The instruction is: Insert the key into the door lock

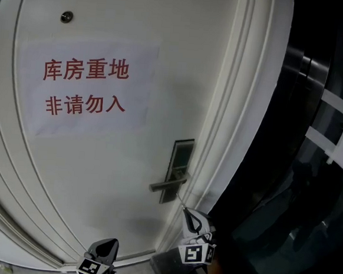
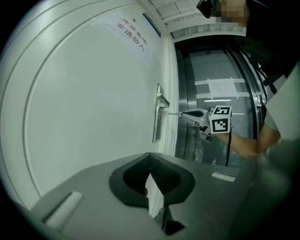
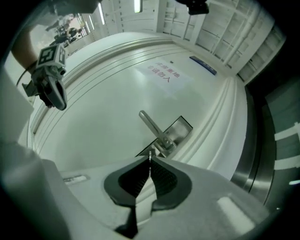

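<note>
A white door carries a steel lock plate with a lever handle. My right gripper sits just below and right of the handle, shut on a thin metal key that points at the plate. In the right gripper view the key tip pokes out between the shut pads, just under the handle hub; I cannot tell whether it touches. My left gripper hangs lower left by the door's bottom, its jaws shut with nothing held.
A paper sign with red characters and a peephole are on the door. The white door frame runs beside the lock. Dark metal lift doors with a taped paper stand to the right. A hand holds the right gripper.
</note>
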A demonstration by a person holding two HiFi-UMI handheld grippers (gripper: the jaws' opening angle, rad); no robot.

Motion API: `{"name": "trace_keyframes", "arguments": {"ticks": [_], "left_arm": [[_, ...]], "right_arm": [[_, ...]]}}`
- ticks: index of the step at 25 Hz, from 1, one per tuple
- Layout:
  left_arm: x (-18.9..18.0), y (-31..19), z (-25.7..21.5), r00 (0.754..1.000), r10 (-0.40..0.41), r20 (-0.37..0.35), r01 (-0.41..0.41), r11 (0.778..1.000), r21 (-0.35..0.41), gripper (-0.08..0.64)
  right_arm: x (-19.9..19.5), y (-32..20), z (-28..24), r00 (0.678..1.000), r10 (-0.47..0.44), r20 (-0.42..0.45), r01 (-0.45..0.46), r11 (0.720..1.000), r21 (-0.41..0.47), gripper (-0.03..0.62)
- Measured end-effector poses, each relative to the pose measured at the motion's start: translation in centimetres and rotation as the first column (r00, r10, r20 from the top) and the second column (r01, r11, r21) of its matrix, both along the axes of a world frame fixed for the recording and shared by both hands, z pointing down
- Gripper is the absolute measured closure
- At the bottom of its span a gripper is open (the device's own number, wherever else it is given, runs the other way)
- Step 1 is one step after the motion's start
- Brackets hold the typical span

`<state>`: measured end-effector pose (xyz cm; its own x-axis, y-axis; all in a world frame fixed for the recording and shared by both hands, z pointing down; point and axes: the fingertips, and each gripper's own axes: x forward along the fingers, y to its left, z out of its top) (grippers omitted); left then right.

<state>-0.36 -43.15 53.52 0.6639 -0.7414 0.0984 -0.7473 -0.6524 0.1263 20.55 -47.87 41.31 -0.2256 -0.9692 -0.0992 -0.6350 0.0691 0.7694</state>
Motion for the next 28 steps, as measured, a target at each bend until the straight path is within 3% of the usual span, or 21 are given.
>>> {"name": "trace_keyframes", "arguments": {"ticks": [12,28], "left_arm": [[-0.4,-1.3,0.2,0.999,-0.052,-0.011,0.051,0.999,-0.008,0.558],[-0.1,-2.9,0.4,0.996,-0.085,-0.028,0.085,0.996,-0.005,0.558]], "right_arm": [[-0.1,-3.4,1.5,0.971,0.043,-0.233,-0.039,0.999,0.025,0.581],[0.2,-5.8,2.4,0.938,0.051,-0.344,-0.044,0.999,0.026,0.581]]}}
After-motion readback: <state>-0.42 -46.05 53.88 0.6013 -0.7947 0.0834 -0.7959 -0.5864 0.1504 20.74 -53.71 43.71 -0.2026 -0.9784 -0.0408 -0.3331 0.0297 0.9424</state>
